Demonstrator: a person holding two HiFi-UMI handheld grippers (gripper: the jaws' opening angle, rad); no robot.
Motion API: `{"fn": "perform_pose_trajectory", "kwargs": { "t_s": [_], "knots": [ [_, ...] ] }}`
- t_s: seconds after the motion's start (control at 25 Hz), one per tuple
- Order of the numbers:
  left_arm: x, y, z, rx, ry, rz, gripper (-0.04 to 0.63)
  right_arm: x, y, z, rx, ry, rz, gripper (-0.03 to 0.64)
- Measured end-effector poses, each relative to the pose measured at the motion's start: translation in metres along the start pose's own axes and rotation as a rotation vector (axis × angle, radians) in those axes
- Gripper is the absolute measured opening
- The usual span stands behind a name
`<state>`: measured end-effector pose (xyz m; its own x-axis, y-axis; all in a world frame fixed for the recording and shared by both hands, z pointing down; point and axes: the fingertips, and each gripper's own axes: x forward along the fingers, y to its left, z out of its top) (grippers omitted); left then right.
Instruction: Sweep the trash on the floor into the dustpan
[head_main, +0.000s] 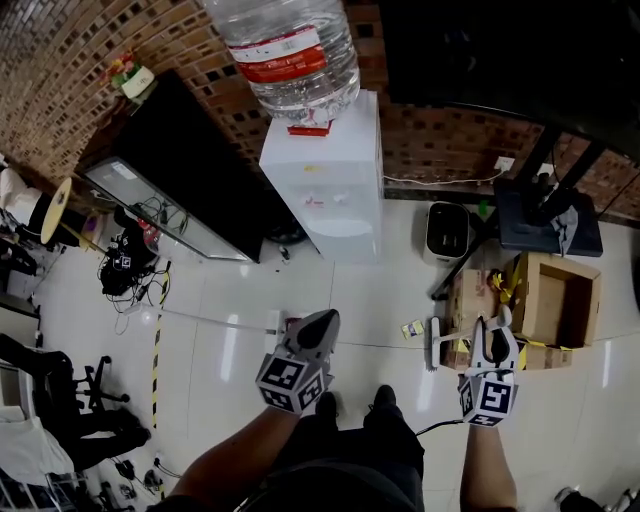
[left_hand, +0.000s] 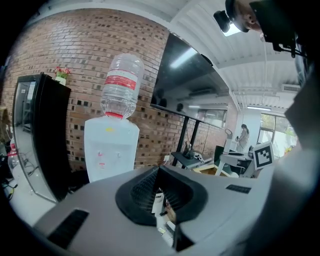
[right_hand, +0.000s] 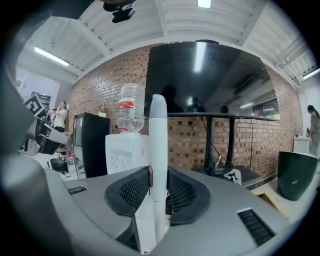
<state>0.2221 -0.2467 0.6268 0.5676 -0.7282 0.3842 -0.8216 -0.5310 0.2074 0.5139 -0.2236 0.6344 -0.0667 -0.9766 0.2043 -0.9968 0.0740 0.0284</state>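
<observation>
My right gripper (head_main: 494, 335) (right_hand: 158, 195) is shut on an upright white handle (right_hand: 158, 145) that rises between its pads. Just left of it in the head view a white tool part (head_main: 436, 345) stands on the floor; I cannot tell whether it is broom or dustpan. A small piece of trash (head_main: 412, 328) lies on the tiles between my grippers. My left gripper (head_main: 322, 322) (left_hand: 165, 201) has its jaws closed together with nothing clearly held. A thin white rod (head_main: 215, 320) runs low over the floor to a red end (head_main: 293, 323) beside the left gripper's tip.
A white water dispenser (head_main: 325, 170) with a big bottle stands ahead by the brick wall, a black cabinet (head_main: 190, 170) to its left. Cardboard boxes (head_main: 555, 295) and a black screen stand (head_main: 545, 215) are at the right. Cables (head_main: 125, 265) and a chair (head_main: 60, 390) crowd the left.
</observation>
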Motion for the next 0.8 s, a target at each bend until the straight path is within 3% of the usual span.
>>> {"fn": "perform_pose_trajectory", "kwargs": {
  "t_s": [0.4, 0.64, 0.8],
  "knots": [
    [-0.037, 0.047, 0.002, -0.035, 0.008, 0.100, 0.008, 0.025, 0.067, 0.006, 0.013, 0.047, 0.122, 0.121],
    [-0.088, 0.089, 0.004, -0.079, -0.019, 0.218, 0.008, 0.030, 0.116, 0.010, -0.008, 0.072, 0.222, 0.123],
    [-0.129, 0.122, -0.002, -0.093, -0.030, 0.269, 0.008, 0.026, 0.150, 0.013, -0.008, 0.085, 0.242, 0.123]
  ]
}}
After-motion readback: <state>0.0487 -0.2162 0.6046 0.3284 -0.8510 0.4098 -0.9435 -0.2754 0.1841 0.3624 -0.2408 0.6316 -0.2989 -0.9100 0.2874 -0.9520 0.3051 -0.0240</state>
